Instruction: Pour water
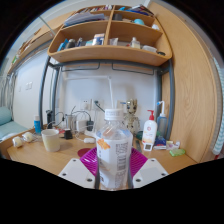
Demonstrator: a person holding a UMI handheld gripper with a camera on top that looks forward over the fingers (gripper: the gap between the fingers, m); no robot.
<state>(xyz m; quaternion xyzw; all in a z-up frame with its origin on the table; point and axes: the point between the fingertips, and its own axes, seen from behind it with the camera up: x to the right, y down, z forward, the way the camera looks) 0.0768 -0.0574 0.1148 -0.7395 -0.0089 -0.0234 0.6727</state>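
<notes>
Wooden shelving (pixel 108 40) hangs high on a pale wall, its two tiers crowded with small containers and boxes, while a tall wood panel (pixel 190 85) rises at the right. Below it, your light wooden tabletop (pixel 45 158) runs along the wall, cluttered at the back with cables, plugs and small items too small to name. A pale cup (pixel 51 139) stands on the tabletop to the left of your gripper (pixel 113 171), and a white pump bottle with a red top (pixel 149 129) stands to the right, near a taller spray bottle (pixel 162 117). A green item (pixel 176 152) lies flat beyond the pump bottle, close to the wood panel.

Front and centre, a clear plastic water bottle (pixel 115 152) with a white cap and a pale label stands upright between your jaws. The magenta pads (pixel 90 160) sit close against the bottle's lower body on both sides, the jaws narrowed to about its width and apparently gripping it; its base is hidden, so you cannot tell whether it rests on the tabletop.
</notes>
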